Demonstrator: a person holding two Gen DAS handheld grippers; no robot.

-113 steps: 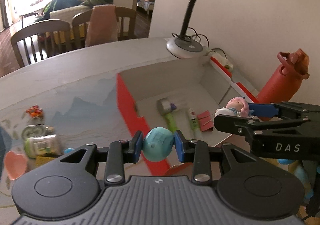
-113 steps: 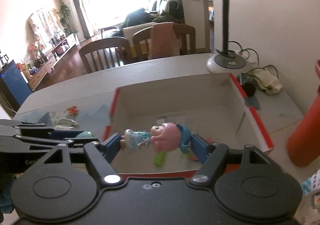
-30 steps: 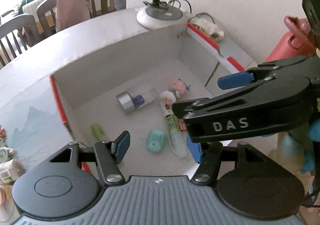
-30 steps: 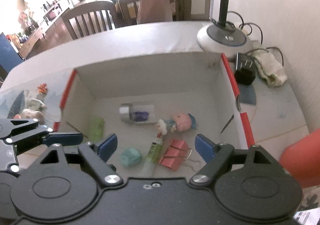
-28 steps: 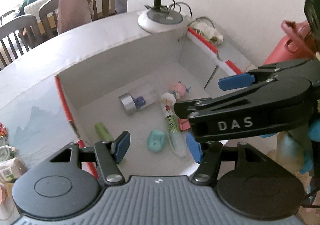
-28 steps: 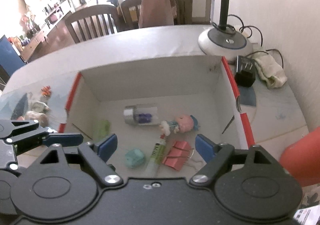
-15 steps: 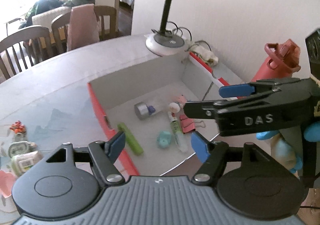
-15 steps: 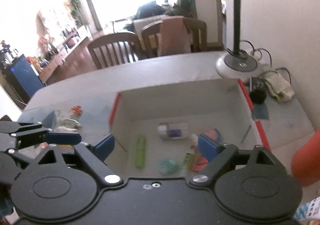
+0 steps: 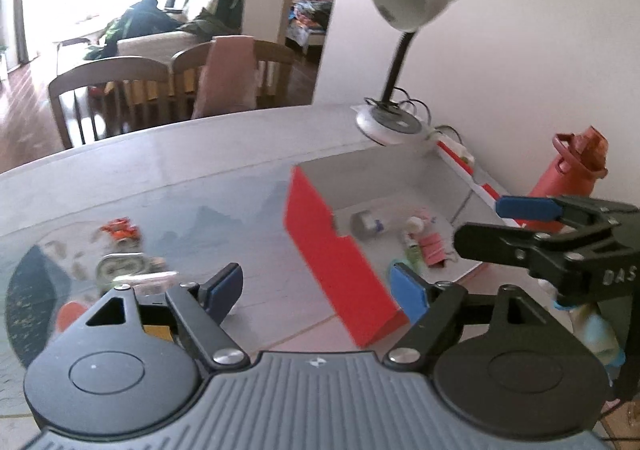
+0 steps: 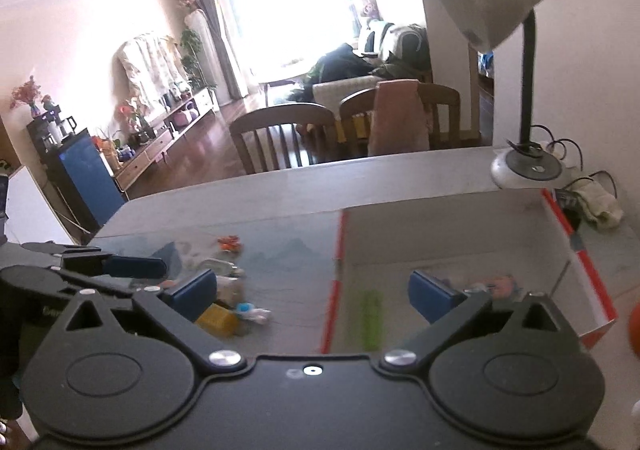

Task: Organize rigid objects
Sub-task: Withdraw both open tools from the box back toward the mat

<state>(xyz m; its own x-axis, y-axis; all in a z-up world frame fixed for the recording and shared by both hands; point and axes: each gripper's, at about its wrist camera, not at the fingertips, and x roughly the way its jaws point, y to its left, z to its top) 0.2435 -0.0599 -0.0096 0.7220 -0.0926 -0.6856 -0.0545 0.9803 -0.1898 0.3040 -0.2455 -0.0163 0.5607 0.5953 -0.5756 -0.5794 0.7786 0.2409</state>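
The red-sided cardboard box (image 9: 328, 246) lies open at the right, holding a silver-capped jar (image 9: 366, 223), a small doll (image 9: 420, 223), a tube (image 9: 414, 250) and a pink binder clip (image 9: 434, 252). A green bar (image 10: 370, 318) lies on the box floor in the right wrist view. My left gripper (image 9: 316, 290) hovers over the table just left of the box, its jaws opening with nothing between them. My right gripper (image 10: 312, 294) hangs over the box's left wall (image 10: 340, 250), jaws opening and empty too. It also shows at the right of the left wrist view.
Loose items lie on the table left of the box: an orange toy (image 9: 120, 232), a small tin (image 9: 120, 266), a yellow block (image 10: 218, 320). A desk lamp (image 9: 386, 125) stands behind the box, a red bottle (image 9: 568, 177) to its right. Chairs (image 10: 280, 137) line the far edge.
Both grippers let go of the teal egg and the doll into the box, then pulled back, rose and swung left. Their jaws have widened.
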